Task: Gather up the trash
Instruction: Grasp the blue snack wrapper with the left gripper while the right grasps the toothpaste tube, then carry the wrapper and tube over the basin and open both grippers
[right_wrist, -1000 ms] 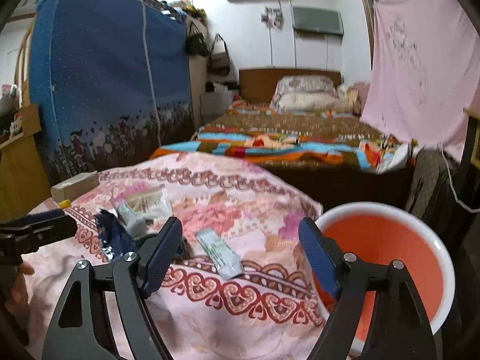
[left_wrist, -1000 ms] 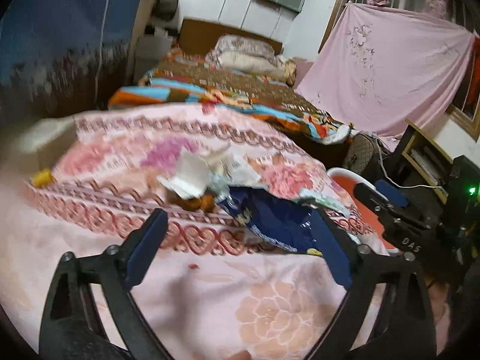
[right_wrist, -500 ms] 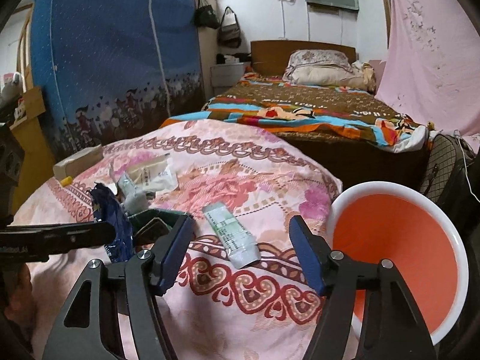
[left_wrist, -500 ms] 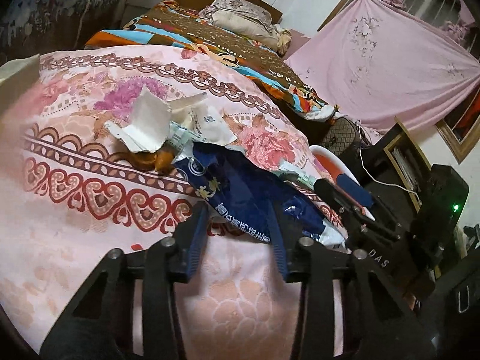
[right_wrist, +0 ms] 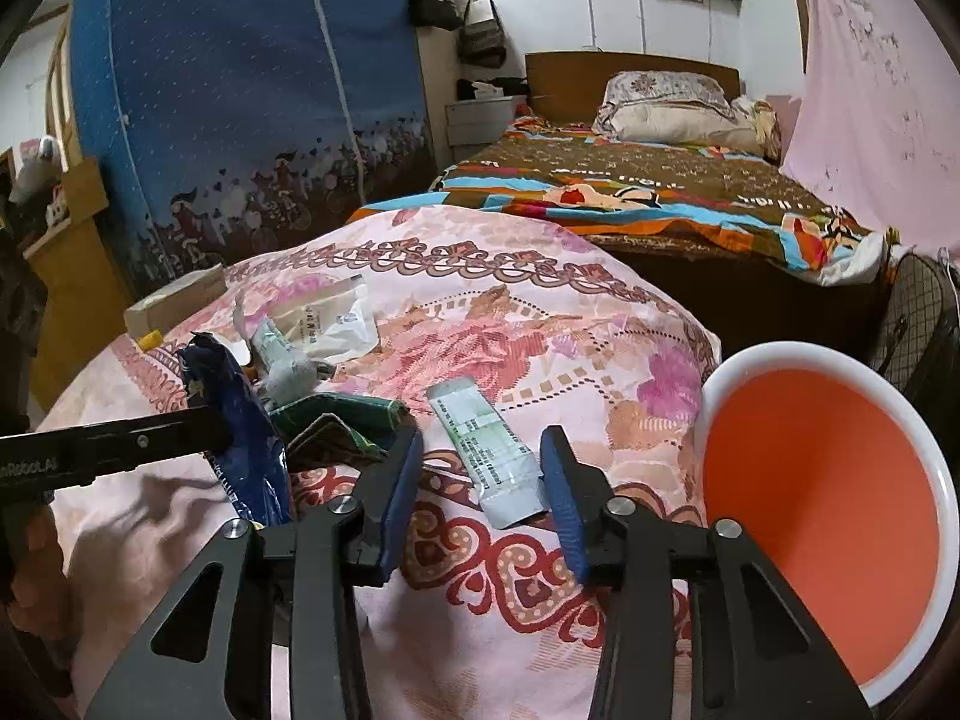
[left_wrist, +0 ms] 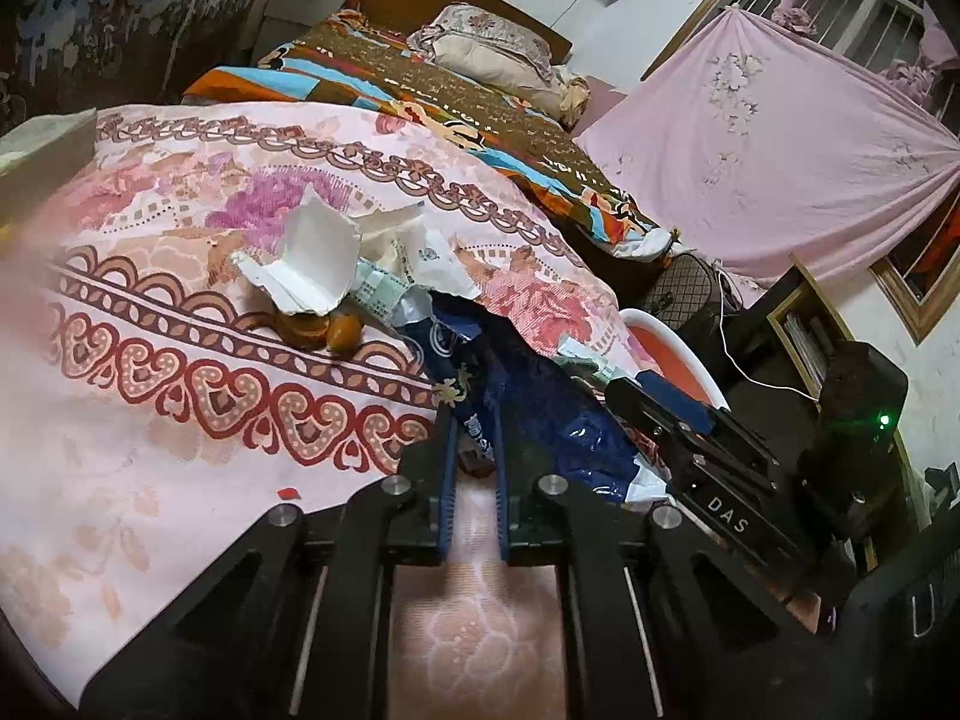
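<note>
A dark blue snack wrapper [left_wrist: 528, 396] lies crumpled on the pink floral bedspread [left_wrist: 180, 420]. My left gripper [left_wrist: 474, 420] is shut on its near edge. From the right wrist view the same wrapper [right_wrist: 240, 420] stands pinched up in that gripper [right_wrist: 216, 429]. My right gripper [right_wrist: 483, 441] straddles a pale green sachet [right_wrist: 474, 420] lying flat on the spread. Its jaws are closing; the right pad is at the sachet's edge and the left one stands off it. The right gripper [left_wrist: 678, 414] also shows in the left wrist view, beside the blue wrapper.
An orange basin with a white rim [right_wrist: 828, 480] sits off the bed's right edge, and its rim [left_wrist: 636, 318] peeks out behind the wrapper. More litter lies on the spread: torn white paper [left_wrist: 318, 258], a white packet [right_wrist: 330, 318], a green wrapper [right_wrist: 336, 414]. A cardboard box [right_wrist: 174, 300] lies far left.
My left gripper's jaws came together on the blue wrapper's edge. My right gripper dropped closer to the spread and its jaws narrowed around the green sachet.
</note>
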